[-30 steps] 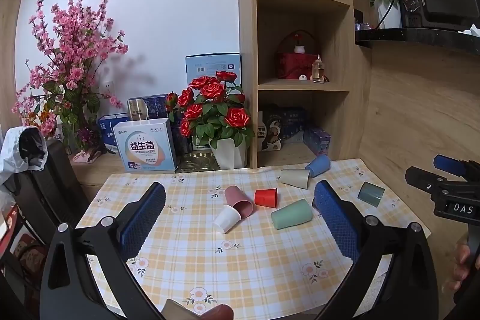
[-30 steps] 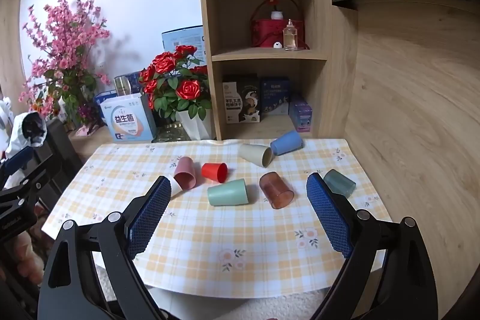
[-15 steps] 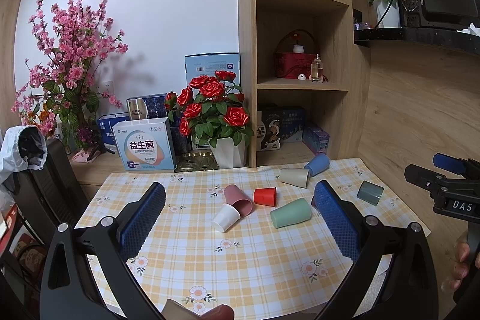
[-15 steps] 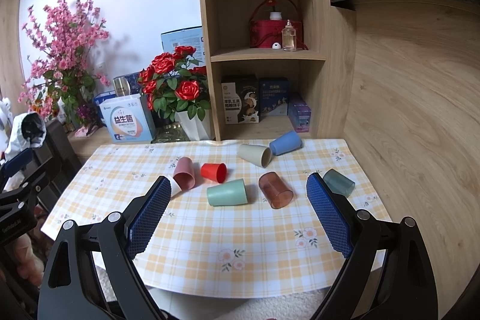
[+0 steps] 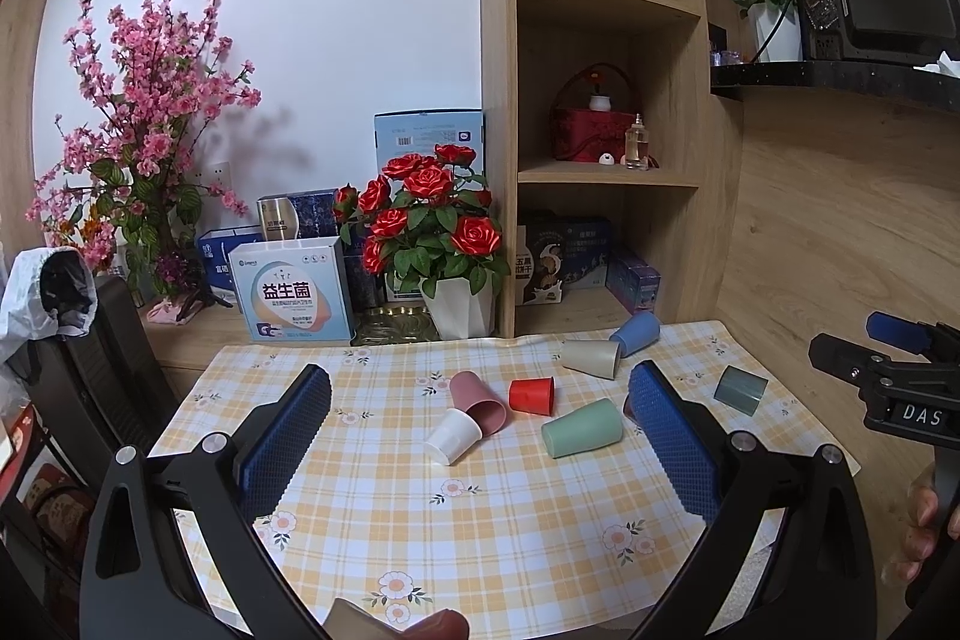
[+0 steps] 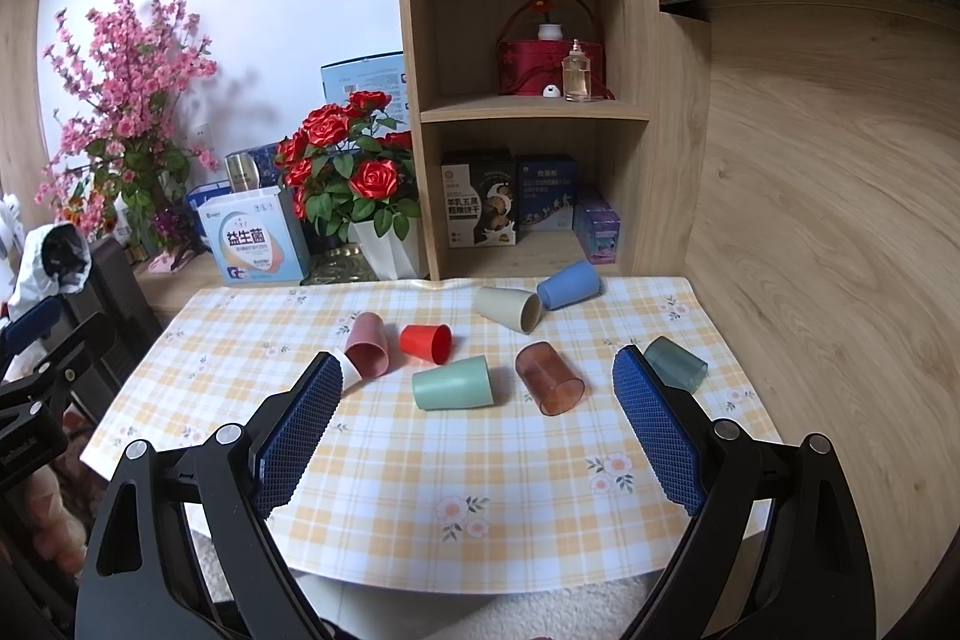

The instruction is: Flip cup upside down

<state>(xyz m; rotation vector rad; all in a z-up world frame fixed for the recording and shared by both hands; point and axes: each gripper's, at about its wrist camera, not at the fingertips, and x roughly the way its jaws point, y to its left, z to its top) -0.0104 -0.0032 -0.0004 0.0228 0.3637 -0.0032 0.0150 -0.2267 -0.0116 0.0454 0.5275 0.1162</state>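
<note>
Several plastic cups lie on their sides on the checked tablecloth point(image 6: 480, 490): a mint green cup point(image 6: 453, 384), a clear brown cup point(image 6: 549, 379), a red cup point(image 6: 426, 342), a pink cup point(image 6: 369, 343), a white cup point(image 5: 453, 435), a beige cup point(image 6: 509, 308), a blue cup point(image 6: 568, 284) and a dark teal cup point(image 6: 676, 363). My left gripper point(image 5: 480, 439) is open and empty, held above the table's near side. My right gripper point(image 6: 474, 427) is open and empty, held above the near edge, short of the green and brown cups.
A pot of red roses point(image 6: 360, 184), boxes point(image 6: 252, 244) and a pink blossom plant point(image 6: 120, 100) stand behind the table. A wooden shelf unit point(image 6: 528, 70) rises at the back. A wooden wall point(image 6: 828, 220) borders the right. A dark chair point(image 5: 102, 352) stands left.
Both views have shifted only slightly; the grippers stay open and hover in nearly the same place. No cup has moved.
</note>
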